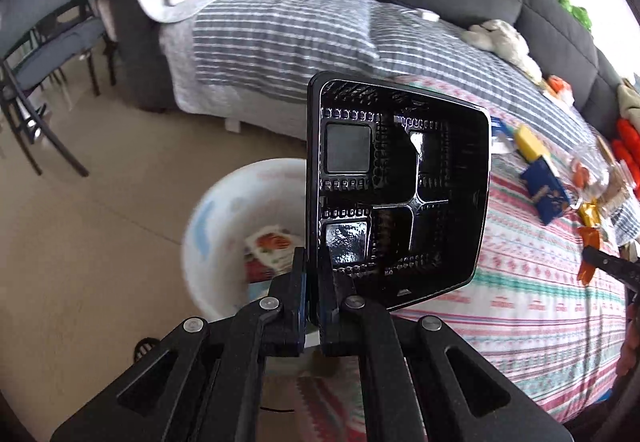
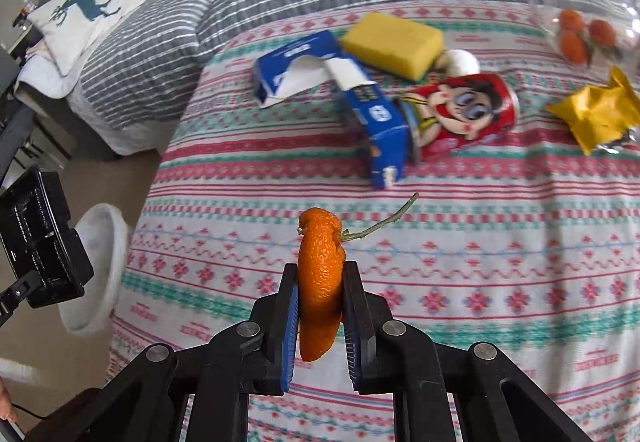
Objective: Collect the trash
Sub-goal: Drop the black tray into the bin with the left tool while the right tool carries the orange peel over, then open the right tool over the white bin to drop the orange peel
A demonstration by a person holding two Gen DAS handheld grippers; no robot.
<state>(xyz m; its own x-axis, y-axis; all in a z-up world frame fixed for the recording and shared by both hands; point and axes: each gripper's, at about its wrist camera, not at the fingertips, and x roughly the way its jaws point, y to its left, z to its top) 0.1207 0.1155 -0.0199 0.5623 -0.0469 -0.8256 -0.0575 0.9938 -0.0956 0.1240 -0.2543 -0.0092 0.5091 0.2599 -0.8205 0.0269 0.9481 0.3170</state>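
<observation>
Left gripper (image 1: pixel 314 266) pinched on the rim of a black compartment tray (image 1: pixel 400 194), upright above the white basin (image 1: pixel 224 226) on the floor. Right gripper (image 2: pixel 320 284) clamped on orange peel (image 2: pixel 320 282), over the patterned blanket (image 2: pixel 500 282).

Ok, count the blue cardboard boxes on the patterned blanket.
2. One torn-open blue box lies beside the yellow sponge. The second blue box lies just nearer, its end against the red cartoon can. More could be hidden outside the frame.
</observation>
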